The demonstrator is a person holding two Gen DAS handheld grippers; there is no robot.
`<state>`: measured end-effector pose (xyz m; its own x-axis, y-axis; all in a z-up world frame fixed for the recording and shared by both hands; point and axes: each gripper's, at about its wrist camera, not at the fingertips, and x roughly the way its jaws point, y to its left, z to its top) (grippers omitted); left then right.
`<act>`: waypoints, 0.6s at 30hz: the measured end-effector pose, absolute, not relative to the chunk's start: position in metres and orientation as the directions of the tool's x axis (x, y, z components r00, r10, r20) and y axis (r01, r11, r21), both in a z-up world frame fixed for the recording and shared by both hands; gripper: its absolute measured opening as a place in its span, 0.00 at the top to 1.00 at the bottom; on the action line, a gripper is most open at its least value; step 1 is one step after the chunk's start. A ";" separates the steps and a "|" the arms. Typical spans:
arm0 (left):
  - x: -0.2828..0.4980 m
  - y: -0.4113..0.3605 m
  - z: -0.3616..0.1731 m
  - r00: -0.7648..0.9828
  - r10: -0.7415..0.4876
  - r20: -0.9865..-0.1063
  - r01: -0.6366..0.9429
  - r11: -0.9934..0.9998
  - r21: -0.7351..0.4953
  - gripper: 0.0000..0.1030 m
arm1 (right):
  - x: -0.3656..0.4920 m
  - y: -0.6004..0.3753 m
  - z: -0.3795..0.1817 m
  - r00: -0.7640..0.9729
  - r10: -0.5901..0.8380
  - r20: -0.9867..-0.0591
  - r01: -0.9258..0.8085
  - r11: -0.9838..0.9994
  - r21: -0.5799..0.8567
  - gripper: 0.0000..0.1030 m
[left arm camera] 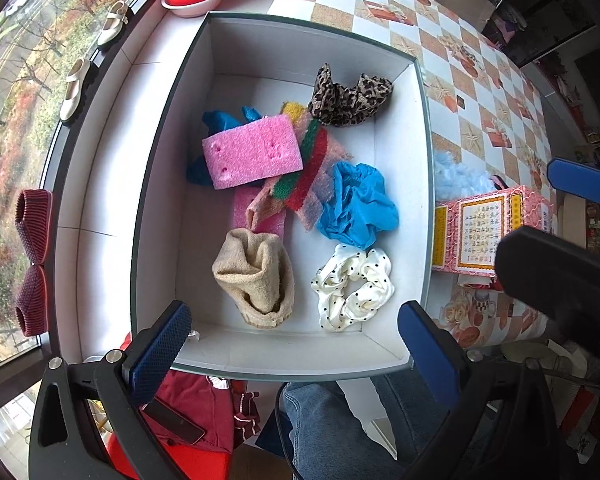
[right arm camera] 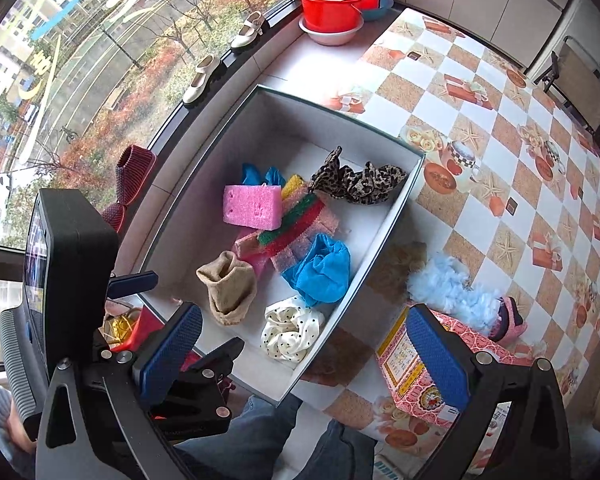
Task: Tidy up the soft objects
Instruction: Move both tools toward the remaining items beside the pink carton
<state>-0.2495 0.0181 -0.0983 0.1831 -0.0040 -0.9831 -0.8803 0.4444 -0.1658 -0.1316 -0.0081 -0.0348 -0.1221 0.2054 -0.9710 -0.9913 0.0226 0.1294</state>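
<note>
Both grippers, left gripper (left arm camera: 294,340) and right gripper (right arm camera: 304,348), are hovering with fingers spread empty; the fluffy blue piece (right arm camera: 452,292) outside the box (right arm camera: 384,216) is risking snagging

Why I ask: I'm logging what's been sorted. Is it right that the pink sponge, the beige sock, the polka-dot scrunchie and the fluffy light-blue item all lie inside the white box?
Not quite. The fluffy light-blue item lies outside the white box, on the checkered tablecloth, as the right wrist view shows. The pink sponge, beige sock and polka-dot scrunchie are inside.
</note>
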 end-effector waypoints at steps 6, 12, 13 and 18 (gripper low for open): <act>-0.242 0.020 -0.093 0.166 0.013 -0.986 -0.879 0.455 -0.142 0.00 | -0.125 -0.010 -0.030 -0.132 0.223 -0.966 -0.989 0.041 0.145 0.00; -0.240 0.019 -0.085 0.152 0.052 -0.987 -0.881 0.460 -0.112 0.00 | -0.117 -0.011 -0.028 -0.135 0.235 -0.963 -0.987 0.052 0.151 0.00; -0.239 0.019 -0.084 0.150 0.054 -0.987 -0.881 0.461 -0.109 0.00 | -0.116 -0.011 -0.028 -0.136 0.237 -0.962 -0.987 0.054 0.153 0.00; -0.237 0.019 -0.080 0.144 0.061 -0.988 -0.878 0.468 -0.099 0.00 | -0.111 -0.012 -0.025 -0.150 0.249 -0.957 -0.984 0.060 0.170 0.00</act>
<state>-0.2370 0.0193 -0.0796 0.1443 0.0615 -0.9876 -0.8782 0.4678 -0.0992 -0.1107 -0.0117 -0.0246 -0.1502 0.2485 -0.9569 -0.9836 0.0602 0.1700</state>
